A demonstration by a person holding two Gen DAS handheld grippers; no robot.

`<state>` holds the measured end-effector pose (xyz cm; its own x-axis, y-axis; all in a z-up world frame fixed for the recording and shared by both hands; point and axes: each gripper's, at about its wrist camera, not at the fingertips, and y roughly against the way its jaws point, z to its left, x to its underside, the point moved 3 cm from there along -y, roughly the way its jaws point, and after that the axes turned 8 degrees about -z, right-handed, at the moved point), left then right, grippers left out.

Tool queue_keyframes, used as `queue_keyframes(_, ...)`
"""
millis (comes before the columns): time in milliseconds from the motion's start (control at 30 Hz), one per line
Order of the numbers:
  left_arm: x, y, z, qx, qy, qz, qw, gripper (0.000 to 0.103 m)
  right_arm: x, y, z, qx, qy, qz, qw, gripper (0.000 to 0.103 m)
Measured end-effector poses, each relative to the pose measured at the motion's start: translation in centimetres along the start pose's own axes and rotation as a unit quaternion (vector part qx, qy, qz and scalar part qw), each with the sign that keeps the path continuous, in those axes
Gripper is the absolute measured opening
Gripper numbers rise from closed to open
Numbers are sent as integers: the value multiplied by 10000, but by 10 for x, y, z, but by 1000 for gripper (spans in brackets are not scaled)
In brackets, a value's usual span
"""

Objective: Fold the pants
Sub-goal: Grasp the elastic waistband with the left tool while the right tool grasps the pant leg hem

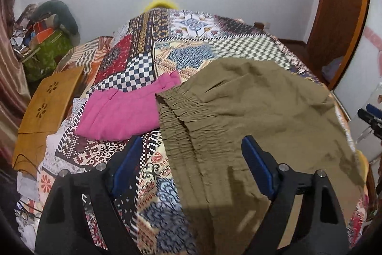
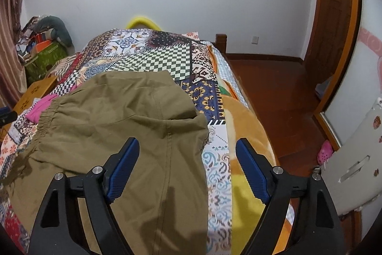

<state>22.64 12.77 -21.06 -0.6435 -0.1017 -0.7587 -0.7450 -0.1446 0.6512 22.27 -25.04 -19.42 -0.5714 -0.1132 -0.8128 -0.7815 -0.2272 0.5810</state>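
While both grippers, left gripper (image 1: pixel 188 161) and right gripper (image 2: pixel 187 161), hover wide apart and empty, pinch the olive pants (image 2: pixel 114 126) near the bed's (image 2: pixel 219 173) right edge at waistband (image 1: pixel 181 116) and hem evenly.

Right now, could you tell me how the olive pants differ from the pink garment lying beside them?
The olive pants lie spread wide with a gathered elastic waistband showing; the pink garment is a smaller, compact folded bundle. The pants sit between the open left gripper fingers; the pink garment lies to their left. Both rest on the patterned bedspread.
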Motion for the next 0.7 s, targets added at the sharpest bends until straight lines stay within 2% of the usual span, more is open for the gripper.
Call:
queue_keyframes(133, 5, -24, 5, 85, 93, 250, 9996, 86, -1, -20, -2, -14, 84, 118, 9999, 81)
queue_keyframes(267, 11, -45, 2, 266, 68, 510, 9983, 72, 3, -44, -6, -23, 88, 330, 9994, 81)
queue_keyframes(333, 15, -54, 0, 324, 43, 593, 9977, 70, 6, -56, -8, -35, 70, 457, 9989, 81)
queue_keyframes(367, 17, -60, -2, 362, 21, 668, 9971, 65, 7, -61, -8, -50, 75, 506, 9987, 80)
queue_keyframes(433, 20, -67, -4, 423, 15, 766, 9962, 59, 11, -69, -6, -108, 101, 633, 9979, 69)
queue_keyframes(567, 20, -75, -5, 568, 109, 774, 9953, 57, 17, -84, -6, -218, 48, 842, 9962, 66)
queue_keyframes(600, 19, -76, -5, 582, 93, 758, 9954, 56, 19, -86, -7, -241, 19, 875, 9959, 64)
queue_keyframes(633, 18, -77, -5, 610, 73, 757, 9952, 54, 19, -89, -8, -288, -24, 922, 9953, 56)
queue_keyframes(700, 17, -79, -8, 736, 63, 795, 9941, 41, 23, -95, -7, -466, -162, 1076, 9930, 46)
